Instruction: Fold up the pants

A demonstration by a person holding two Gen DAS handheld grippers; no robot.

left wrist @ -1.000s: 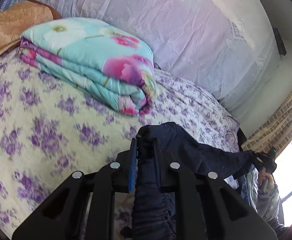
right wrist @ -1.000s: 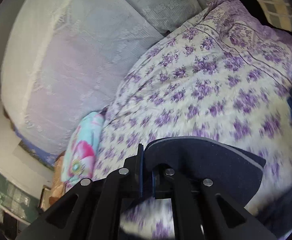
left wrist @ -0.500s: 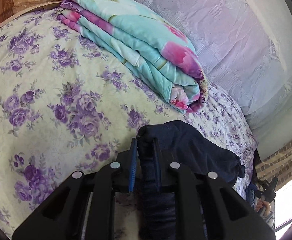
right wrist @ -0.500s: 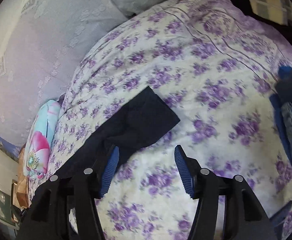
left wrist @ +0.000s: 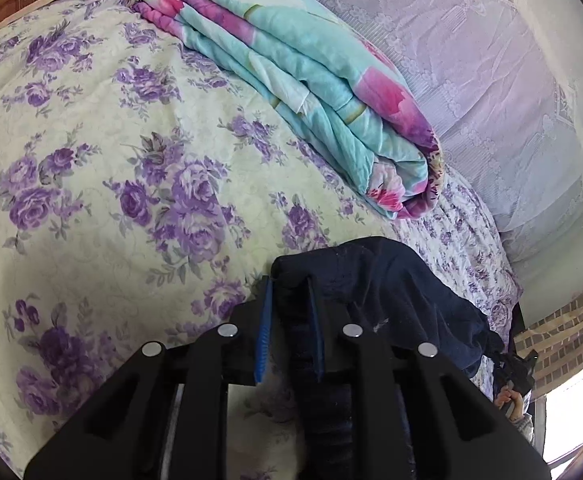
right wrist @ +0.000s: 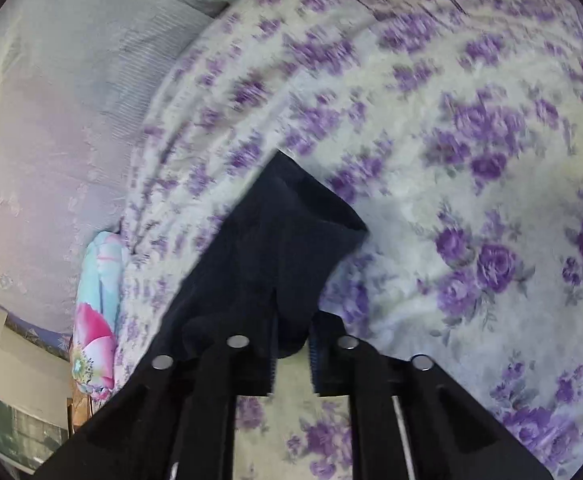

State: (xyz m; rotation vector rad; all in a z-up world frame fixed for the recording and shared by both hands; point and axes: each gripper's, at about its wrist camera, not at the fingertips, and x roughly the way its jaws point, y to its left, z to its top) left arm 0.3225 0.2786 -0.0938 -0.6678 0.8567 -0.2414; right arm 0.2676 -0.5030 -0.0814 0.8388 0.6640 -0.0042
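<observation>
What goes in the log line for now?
left gripper: shut on pants | right gripper: jaws just closing, shut on pants | bed: under pants

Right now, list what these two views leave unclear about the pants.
- Left wrist view: the pants run under the left gripper; its black body hides the rest.
- Right wrist view: motion blur smears the bedspread; the right gripper covers the cloth's near end.

— Lighting on my left view?
— Daylight, bright and even; a blown-out window glares at the lower right. Focus is sharp.
— My right view?
— Dimmer, cooler. Motion blur smears the bedspread flowers toward the top. Both views bow strongly, with dark vignetted corners.
</observation>
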